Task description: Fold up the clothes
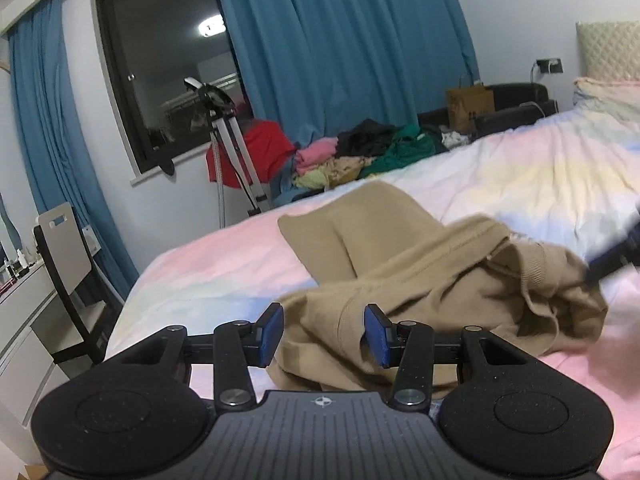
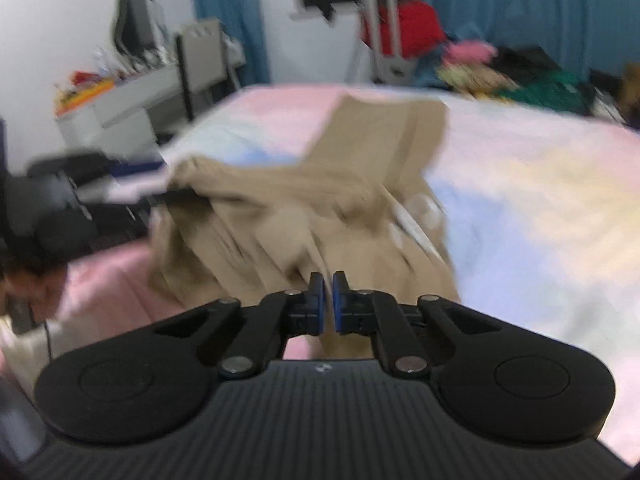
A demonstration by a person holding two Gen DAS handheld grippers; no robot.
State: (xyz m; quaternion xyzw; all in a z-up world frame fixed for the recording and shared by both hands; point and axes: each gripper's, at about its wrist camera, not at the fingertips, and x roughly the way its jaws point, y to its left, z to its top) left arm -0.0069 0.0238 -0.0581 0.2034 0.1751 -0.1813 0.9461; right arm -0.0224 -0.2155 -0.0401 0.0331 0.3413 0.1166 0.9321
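Left wrist view: a bed (image 1: 520,168) with a pastel pink, blue and yellow cover fills the area ahead of the left gripper (image 1: 324,334), whose jaws stand apart. A tan garment (image 1: 400,272) lies crumpled on the bed, with a ribbed edge reaching between the jaws; contact with the blue pads (image 1: 378,336) cannot be confirmed. Beyond the jaws, blue curtains (image 1: 340,40) flank a dark window (image 1: 160,80); a tripod (image 1: 232,140) stands below it, and a pile of mixed clothes (image 1: 360,152) lies beside the far edge of the bed. Left of the jaws stand a white surface (image 1: 24,296) and a chair (image 1: 64,248). A brown box (image 1: 470,106) carries print too small to read. Right wrist view, blurred: the right gripper (image 2: 328,304) has its jaws nearly together on a fold of the tan garment (image 2: 320,208), which spreads ahead on the bed (image 2: 520,184). The left gripper (image 2: 92,184) is at the garment's left edge.
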